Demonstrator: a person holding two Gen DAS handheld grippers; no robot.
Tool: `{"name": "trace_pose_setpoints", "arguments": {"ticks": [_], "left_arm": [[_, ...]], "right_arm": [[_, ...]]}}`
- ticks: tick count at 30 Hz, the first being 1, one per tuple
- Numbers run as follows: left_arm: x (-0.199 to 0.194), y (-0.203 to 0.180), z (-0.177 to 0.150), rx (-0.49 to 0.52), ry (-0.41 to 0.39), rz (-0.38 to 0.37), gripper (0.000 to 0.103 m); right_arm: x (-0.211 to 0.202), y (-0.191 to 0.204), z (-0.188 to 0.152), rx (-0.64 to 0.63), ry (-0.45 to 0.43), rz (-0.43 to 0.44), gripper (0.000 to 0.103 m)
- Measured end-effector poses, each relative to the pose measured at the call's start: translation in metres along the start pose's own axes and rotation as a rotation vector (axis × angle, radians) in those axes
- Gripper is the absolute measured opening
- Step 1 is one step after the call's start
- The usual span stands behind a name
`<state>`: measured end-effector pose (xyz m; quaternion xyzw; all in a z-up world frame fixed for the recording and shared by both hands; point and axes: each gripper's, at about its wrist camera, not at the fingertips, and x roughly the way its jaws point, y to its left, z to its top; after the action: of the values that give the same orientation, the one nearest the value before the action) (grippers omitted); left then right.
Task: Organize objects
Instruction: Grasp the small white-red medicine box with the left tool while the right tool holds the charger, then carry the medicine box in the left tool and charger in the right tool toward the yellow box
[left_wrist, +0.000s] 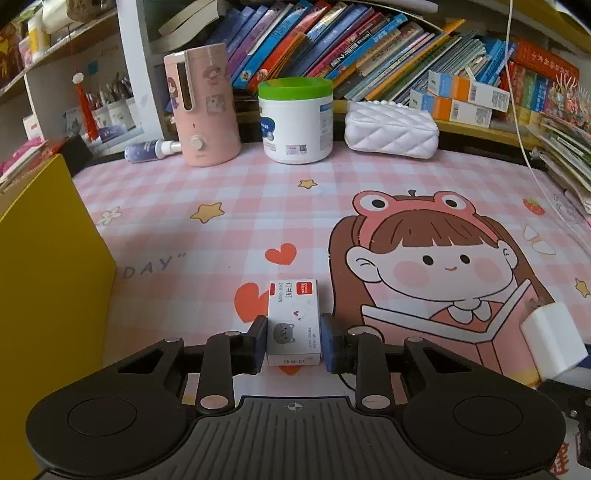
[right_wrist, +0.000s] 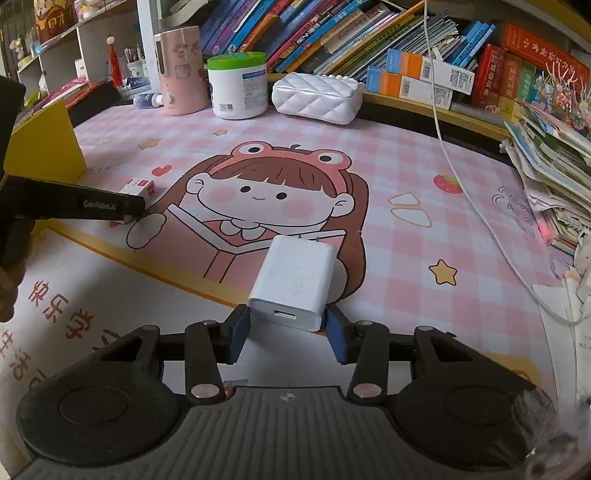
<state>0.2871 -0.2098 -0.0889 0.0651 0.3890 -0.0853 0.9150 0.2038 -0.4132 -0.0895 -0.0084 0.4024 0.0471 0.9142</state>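
Left wrist view takes in the pink-and-white checked desk mat with a cartoon girl in a frog hat (left_wrist: 229, 221), the largest thing before me, filling the picture from 9 to 3 o'clock. At 9 o'clock stands a yellow flat-sided box (left_wrist: 48, 288), its wall beside the mat's edge. Along the top, from 11 to 2 o'clock, a row of leaning colourful books (left_wrist: 332, 40) fills the shelf. In front of them, at 11 o'clock, stands a tall pink cylindrical appliance with a round knob (left_wrist: 205, 107); at 12 o'clock a white plastic tub with a green lid (left_wrist: 295, 122); just right of it a white quilted pouch (left_wrist: 391, 129), lying on the mat's far edge.

My left gripper (left_wrist: 294, 343) sits low at 6 o'clock, its jaws pressed on the sides of a small white cardboard staple box with a grey cat face and a red label (left_wrist: 293, 321). The box lies flat on the mat, beside the printed girl's hair, and I cannot tell whether it is lifted.

In the right wrist view my right gripper (right_wrist: 284, 332) sits at 6 o'clock, clamped on a white plastic USB charger block (right_wrist: 295, 280) by its lower end, port facing the camera, prongs pointing away. It is tilted over the printed open book on the mat. At 9 o'clock there, the left gripper's black finger lies across the staple box (right_wrist: 138, 188).
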Motion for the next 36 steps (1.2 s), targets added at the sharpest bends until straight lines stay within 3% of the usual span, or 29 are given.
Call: {"name": "trace_pose_setpoints", "arguments": {"ticks": [5, 7, 9, 20, 36], "left_arm": [[-0.017, 0.007, -0.005, -0.053, 0.011, -0.032, 0.028], [-0.028, 0.011, -0.008, -0.08, 0.006, -0.051, 0.028], [-0.039, 0.014, -0.011, -0.101, 0.004, -0.073, 0.028], [-0.104, 0.026, -0.033, -0.209, -0.015, -0.199, 0.028], [-0.163, 0.061, -0.073, -0.25, -0.064, -0.239, 0.028]], "right_arm": [[0.005, 0.005, 0.004, -0.013, 0.005, -0.027, 0.056], [0.007, 0.006, 0.006, -0.013, 0.002, -0.027, 0.054], [0.009, 0.007, 0.007, -0.003, -0.003, -0.022, 0.044], [-0.019, 0.021, 0.017, 0.055, -0.008, 0.036, 0.041], [-0.078, 0.073, 0.002, 0.015, -0.089, 0.034, 0.04]]}}
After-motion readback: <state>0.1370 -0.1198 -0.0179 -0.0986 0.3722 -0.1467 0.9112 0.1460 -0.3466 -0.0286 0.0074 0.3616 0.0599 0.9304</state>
